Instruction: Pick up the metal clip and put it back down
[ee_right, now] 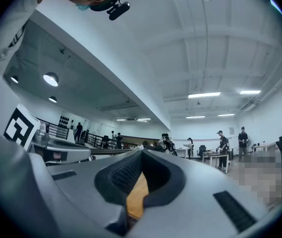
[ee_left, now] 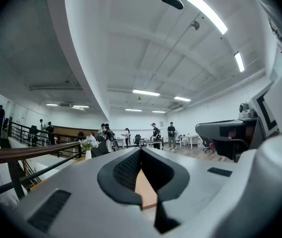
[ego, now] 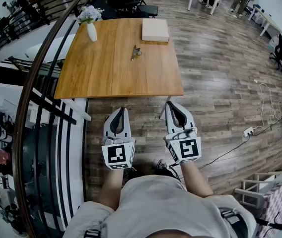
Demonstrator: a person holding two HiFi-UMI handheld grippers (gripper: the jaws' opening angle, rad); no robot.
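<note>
Metal clip (ego: 136, 52) lies on the wooden surface (ego: 111, 73), a bit past the middle toward the far side, with nothing touching it. White vase (ego: 92, 31) with pale flowers (ego: 89, 15) stands upright at the far left corner. Flat beige box (ego: 155, 29) sits at the far edge, right of the clip and apart from it.

Both grippers are held level over the wood-plank floor (ego: 215, 73), just short of the surface's near edge and well apart from the clip. Left gripper (ego: 121, 111) points toward the surface and its jaws are pressed together at the tips, with only the leaf-shaped gap behind them; nothing sits between them. Right gripper (ego: 173, 106) is just beside it and parallel, jaws also pressed together, empty. Through each gap a strip of the wooden top shows in that gripper's own view. Marker cubes (ego: 118, 155) ride at the rear of each gripper, close to the person's forearms.

Dark curved railing (ego: 36, 83) runs down the left side of the head view. White power strip (ego: 248, 132) with a cable lies on the floor to the right. Several people (ee_left: 171, 135) stand far back in the room near desks, too small for detail.
</note>
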